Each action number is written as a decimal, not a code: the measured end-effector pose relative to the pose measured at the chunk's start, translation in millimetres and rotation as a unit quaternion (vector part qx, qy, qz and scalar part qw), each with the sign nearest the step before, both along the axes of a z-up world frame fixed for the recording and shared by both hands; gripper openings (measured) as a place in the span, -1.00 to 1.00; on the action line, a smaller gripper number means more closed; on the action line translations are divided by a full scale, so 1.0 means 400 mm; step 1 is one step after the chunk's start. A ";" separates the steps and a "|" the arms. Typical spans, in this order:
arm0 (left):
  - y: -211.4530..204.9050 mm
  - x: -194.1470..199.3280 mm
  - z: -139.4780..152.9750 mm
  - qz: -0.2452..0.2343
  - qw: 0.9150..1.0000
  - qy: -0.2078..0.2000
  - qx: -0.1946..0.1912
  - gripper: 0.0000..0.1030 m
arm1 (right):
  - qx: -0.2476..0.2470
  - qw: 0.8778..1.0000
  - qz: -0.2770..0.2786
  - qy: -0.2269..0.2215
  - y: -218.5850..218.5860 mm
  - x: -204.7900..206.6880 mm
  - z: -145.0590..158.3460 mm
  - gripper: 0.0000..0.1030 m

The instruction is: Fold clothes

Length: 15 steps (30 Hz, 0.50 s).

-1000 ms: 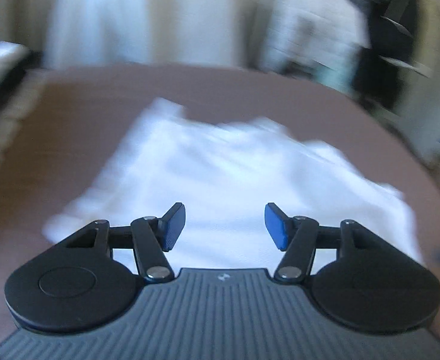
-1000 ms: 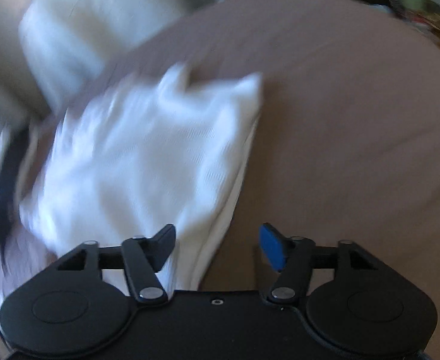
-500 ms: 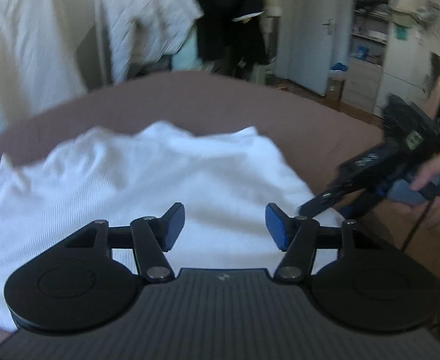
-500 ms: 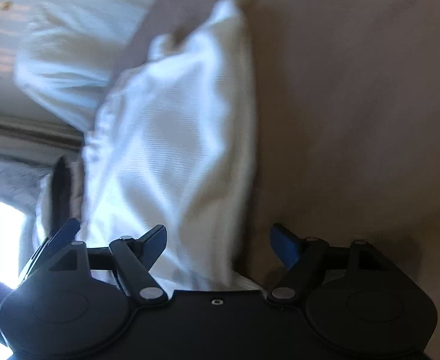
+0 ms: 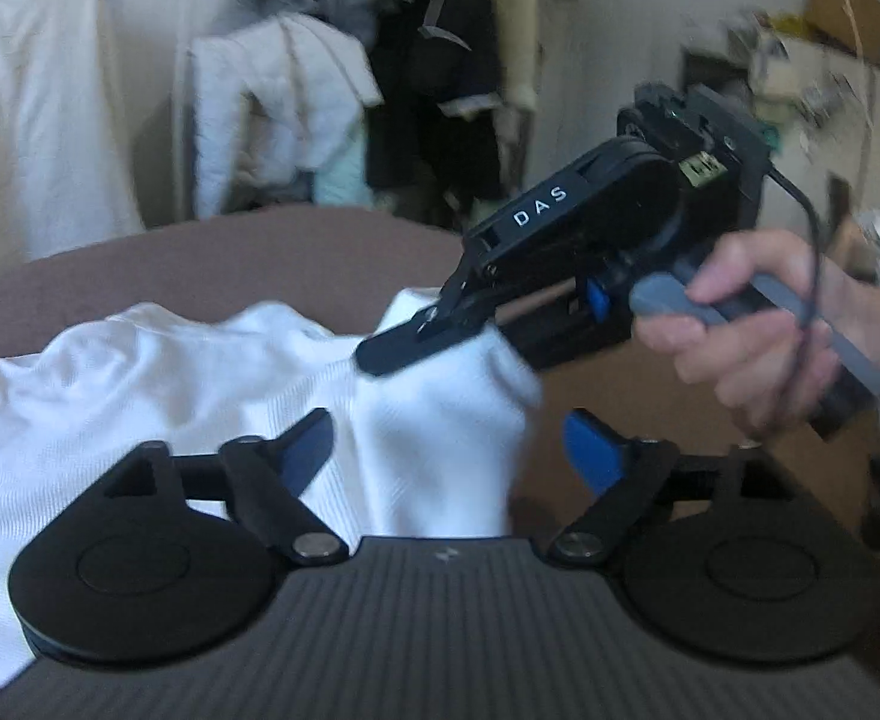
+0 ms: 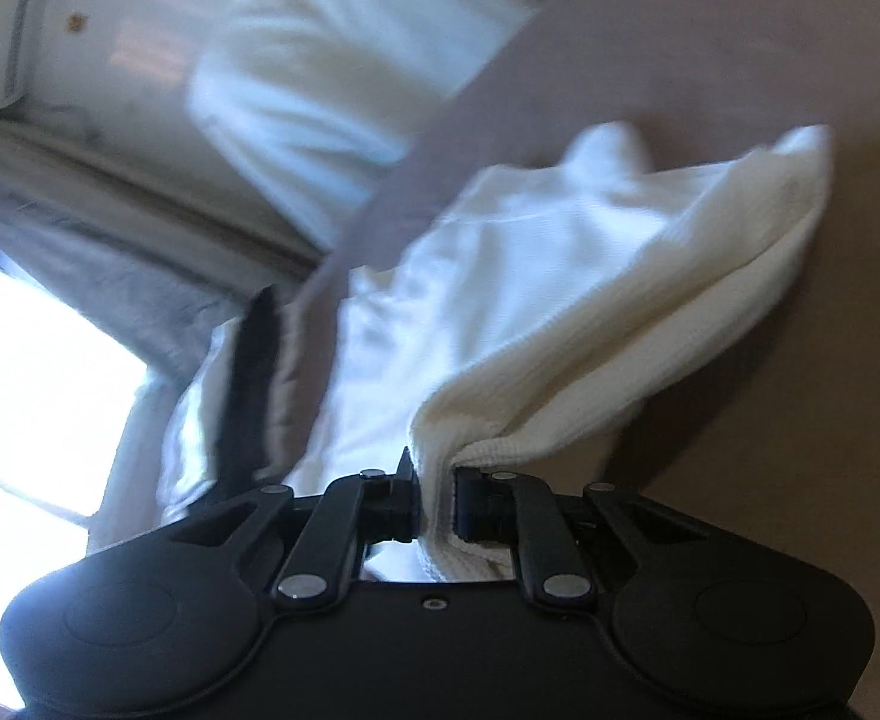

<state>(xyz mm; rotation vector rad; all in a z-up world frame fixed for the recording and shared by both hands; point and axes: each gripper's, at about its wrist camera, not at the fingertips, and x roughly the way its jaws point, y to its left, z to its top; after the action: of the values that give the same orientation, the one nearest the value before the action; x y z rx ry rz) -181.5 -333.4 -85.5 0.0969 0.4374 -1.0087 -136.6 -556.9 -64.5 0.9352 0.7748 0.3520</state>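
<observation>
A white ribbed garment (image 5: 140, 384) lies on the brown bed cover (image 5: 272, 258). My left gripper (image 5: 449, 450) is open, its blue-padded fingers on either side of a raised fold of the garment without gripping it. My right gripper (image 6: 437, 507) is shut on the white garment (image 6: 590, 312), pinching a thick hemmed edge and holding it lifted off the cover. In the left wrist view the right gripper (image 5: 422, 333) comes in from the right, held by a hand (image 5: 788, 324), with cloth hanging from its tip.
Clothes hang on a rack (image 5: 440, 72) behind the bed, with white cloth (image 5: 278, 108) draped beside it. Boxes and shelves (image 5: 830, 60) stand at the far right. A bright window (image 6: 26, 396) and white bedding (image 6: 320, 60) show in the right wrist view.
My right gripper has closed on the garment's edge and lifted it. My left gripper has swung round and come up to the raised fold, still open.
</observation>
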 end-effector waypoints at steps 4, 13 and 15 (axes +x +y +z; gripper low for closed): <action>-0.034 0.056 -0.067 0.030 0.998 0.038 0.036 0.54 | 0.018 1.000 0.020 -0.003 0.033 0.010 -0.017 -0.73; -0.046 0.044 -0.075 0.058 0.995 0.035 0.070 -0.77 | 0.024 0.999 -0.027 0.003 -0.028 -0.083 -0.048 -0.03; -0.042 0.045 -0.072 0.063 0.995 0.041 0.061 -0.77 | 0.028 0.998 -0.047 0.008 -0.057 -0.110 -0.058 0.34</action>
<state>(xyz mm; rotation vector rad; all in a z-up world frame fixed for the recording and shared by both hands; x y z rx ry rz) -163.3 -350.1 -114.5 0.1370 0.5741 -0.8638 -180.4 -579.6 -87.5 1.0243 0.7356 0.2866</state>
